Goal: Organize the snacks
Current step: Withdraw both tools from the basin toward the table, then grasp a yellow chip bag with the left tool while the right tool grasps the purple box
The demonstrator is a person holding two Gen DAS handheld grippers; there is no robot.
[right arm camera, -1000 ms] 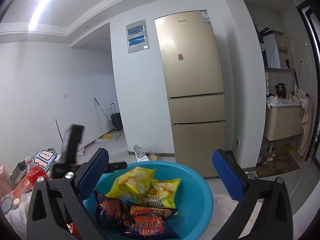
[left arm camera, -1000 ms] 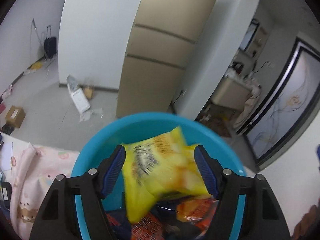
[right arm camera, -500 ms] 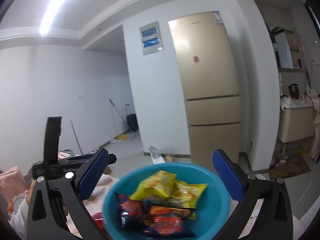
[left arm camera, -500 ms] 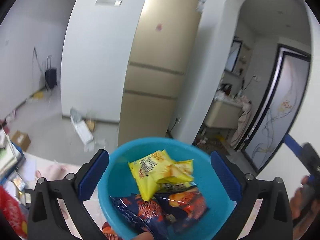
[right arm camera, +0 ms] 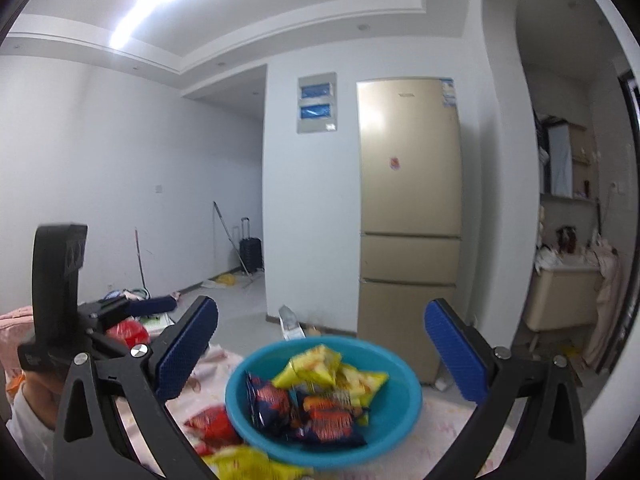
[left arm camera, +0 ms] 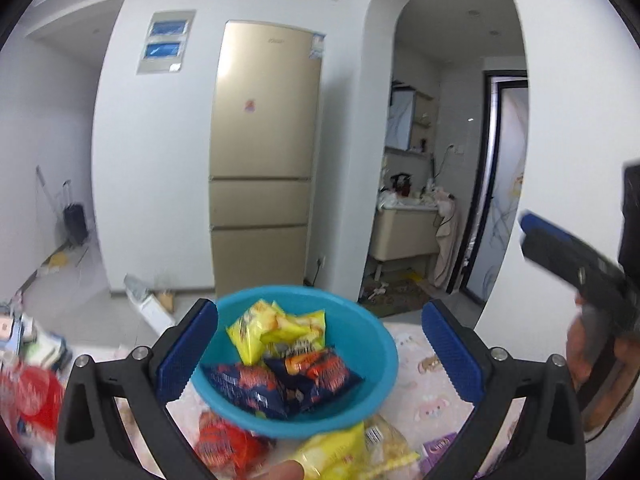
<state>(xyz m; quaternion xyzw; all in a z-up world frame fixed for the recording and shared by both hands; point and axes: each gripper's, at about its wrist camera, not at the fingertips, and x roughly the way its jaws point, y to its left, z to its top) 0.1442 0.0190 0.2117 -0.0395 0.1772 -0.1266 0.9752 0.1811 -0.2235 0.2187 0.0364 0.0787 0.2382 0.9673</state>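
Between-placements stage of sorting snacks. The blue basin [left arm camera: 372,364], low centre in both views, held yellow chip packets [left arm camera: 276,328] and dark blue-and-orange packets [left arm camera: 280,380]. The left gripper [left arm camera: 320,352] and right gripper [right arm camera: 320,348] each had jaws spread wide, pinching nothing. Loose items remained on the pink patterned tabletop [left arm camera: 424,364] at the bottom edge: a red packet [left arm camera: 228,440] and a yellow packet [left arm camera: 352,448]. Judged next: lower one gripper onto a loose packet and close on it.
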